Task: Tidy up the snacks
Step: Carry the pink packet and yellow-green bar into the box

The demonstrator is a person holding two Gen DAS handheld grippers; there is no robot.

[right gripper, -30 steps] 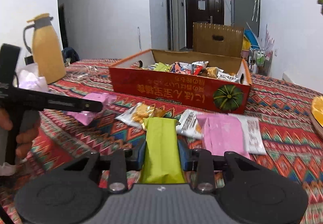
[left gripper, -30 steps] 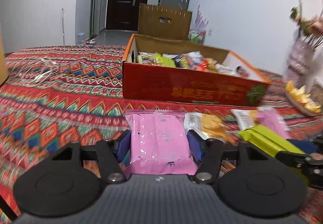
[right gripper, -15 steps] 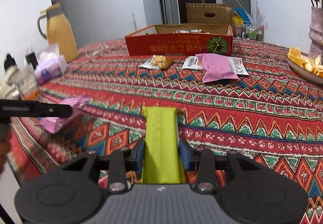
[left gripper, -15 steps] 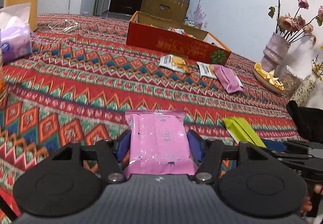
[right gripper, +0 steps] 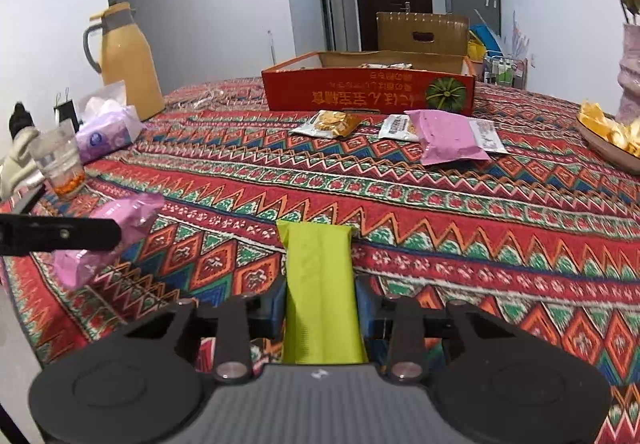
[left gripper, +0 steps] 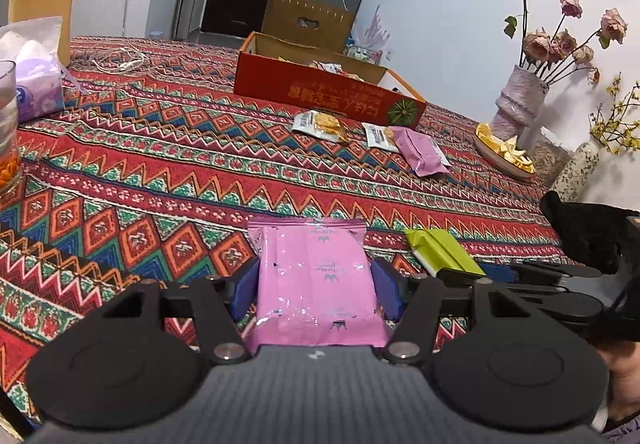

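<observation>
Left wrist: both fingers keep clamping pink packet (left gripper: 316,280) and green packet (right gripper: 320,292), farther from red box (right gripper: 368,91).

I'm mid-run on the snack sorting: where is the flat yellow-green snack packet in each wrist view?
Left wrist view: the flat yellow-green snack packet sits at lower right, held in the right gripper, beside the pink packet.
Right wrist view: bottom centre, clamped between the fingers.
Shared landmark: the red cardboard snack box at the table's far end.
</observation>
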